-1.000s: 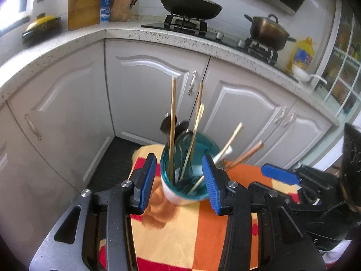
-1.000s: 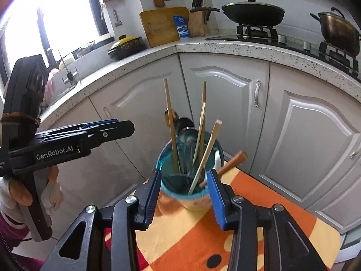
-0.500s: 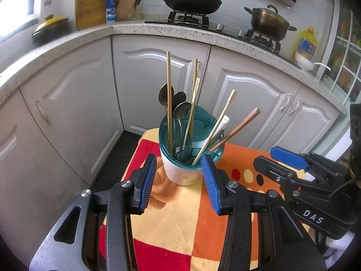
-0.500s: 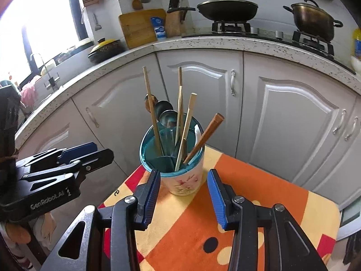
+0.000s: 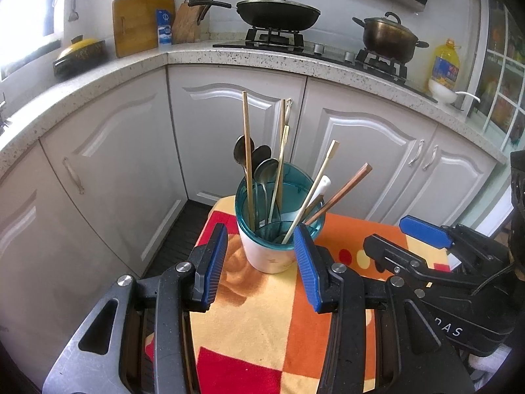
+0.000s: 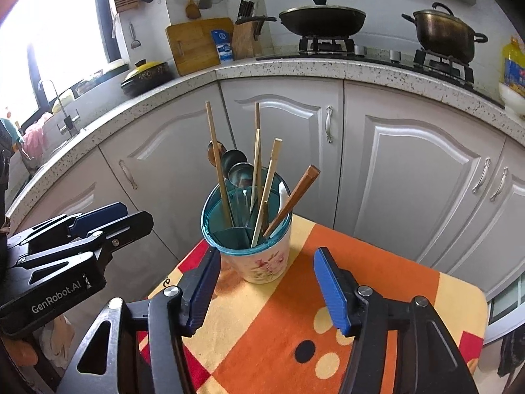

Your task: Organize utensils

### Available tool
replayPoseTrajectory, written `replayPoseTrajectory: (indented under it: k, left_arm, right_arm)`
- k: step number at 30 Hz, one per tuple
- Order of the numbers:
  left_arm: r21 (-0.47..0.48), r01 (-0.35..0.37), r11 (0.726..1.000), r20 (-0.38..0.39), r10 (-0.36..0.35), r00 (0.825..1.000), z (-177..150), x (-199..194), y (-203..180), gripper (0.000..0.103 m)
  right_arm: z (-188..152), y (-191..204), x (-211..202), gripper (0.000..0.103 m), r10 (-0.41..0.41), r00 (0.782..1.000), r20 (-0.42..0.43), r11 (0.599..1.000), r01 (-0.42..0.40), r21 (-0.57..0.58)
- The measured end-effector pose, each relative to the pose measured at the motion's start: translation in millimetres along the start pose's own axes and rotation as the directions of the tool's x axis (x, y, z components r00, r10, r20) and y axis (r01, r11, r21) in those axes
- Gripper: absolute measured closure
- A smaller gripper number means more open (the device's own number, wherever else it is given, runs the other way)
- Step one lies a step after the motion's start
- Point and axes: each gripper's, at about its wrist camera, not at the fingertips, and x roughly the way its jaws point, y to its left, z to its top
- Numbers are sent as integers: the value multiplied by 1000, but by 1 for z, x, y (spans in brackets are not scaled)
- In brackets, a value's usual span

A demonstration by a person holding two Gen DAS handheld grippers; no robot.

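A white flowered utensil cup (image 5: 267, 257) (image 6: 262, 264) with a teal insert stands on a table under an orange, yellow and red cloth (image 5: 259, 335) (image 6: 387, 262). Several chopsticks (image 5: 246, 151) (image 6: 215, 151) and metal spoons (image 5: 265, 168) (image 6: 234, 159) stand upright in it. A brown chopstick (image 5: 347, 187) leans right. My left gripper (image 5: 260, 229) is open, its blue pads off the cup just ahead. My right gripper (image 6: 267, 252) faces the cup from a little further back. Its jaws are opening, with nothing between them. Each gripper shows beside the other (image 5: 423, 229) (image 6: 98, 218).
White cabinet doors (image 5: 229, 124) stand close behind the table. Above them runs a speckled countertop (image 6: 295, 65) with a wok (image 5: 277, 13), a pot (image 5: 388, 37), a cutting board (image 5: 141, 23), a knife block (image 6: 244, 36) and an oil bottle (image 5: 444, 65). The dark floor (image 5: 183, 226) lies past the cloth's far-left edge.
Both grippers have drawn back from the cup, which now looks smaller and further ahead with more cloth showing. The right gripper's jaws have widened. The left jaws keep the same gap.
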Motion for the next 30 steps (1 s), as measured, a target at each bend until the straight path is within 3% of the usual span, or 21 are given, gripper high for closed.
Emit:
replayPoseTrajectory:
  k: [30]
  left_arm:
    - [16, -37, 999, 12, 37, 999, 0, 0, -9, 62]
  right_arm:
    - [-2, -6, 4, 40, -14, 999, -35, 999, 15, 33]
